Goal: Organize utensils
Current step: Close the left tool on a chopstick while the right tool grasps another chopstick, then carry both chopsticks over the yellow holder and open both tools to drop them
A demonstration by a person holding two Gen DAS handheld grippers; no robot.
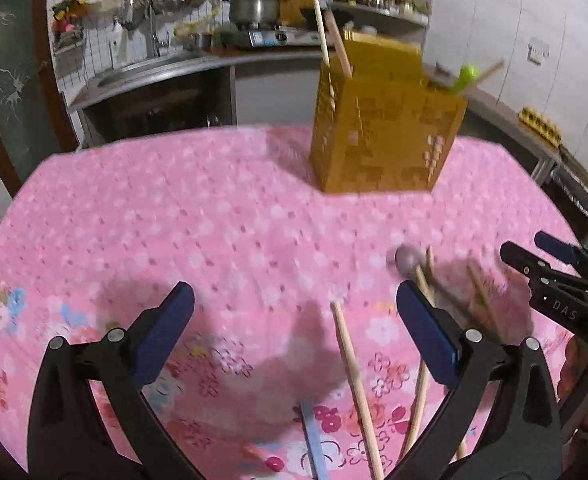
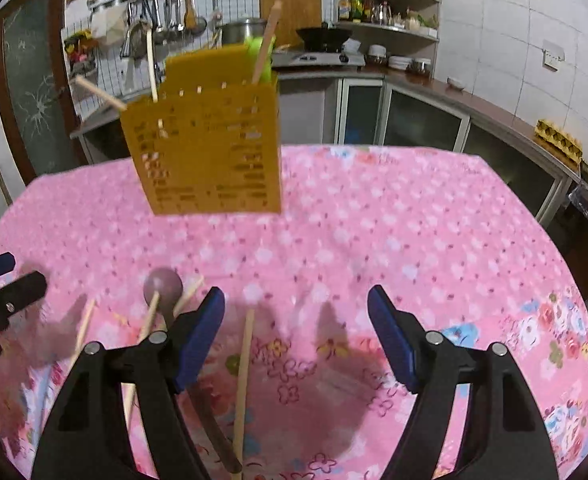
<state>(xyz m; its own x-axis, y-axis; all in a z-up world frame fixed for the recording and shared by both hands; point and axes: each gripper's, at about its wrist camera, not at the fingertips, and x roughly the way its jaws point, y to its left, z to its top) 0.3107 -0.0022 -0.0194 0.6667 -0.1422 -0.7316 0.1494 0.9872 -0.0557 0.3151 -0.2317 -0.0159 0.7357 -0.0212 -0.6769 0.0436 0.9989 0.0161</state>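
Observation:
A yellow perforated utensil holder stands on the pink floral tablecloth, with chopsticks and a green utensil standing in it. Loose wooden chopsticks and a brown-purple spoon lie on the cloth. A blue flat utensil handle lies near the bottom of the left wrist view. My left gripper is open and empty above the cloth, left of the chopsticks. My right gripper is open and empty, with one chopstick lying between its fingers.
Each gripper shows in the other's view: the right one at the right edge, the left one at the left edge. Behind the table is a kitchen counter with a stove, pot and shelves.

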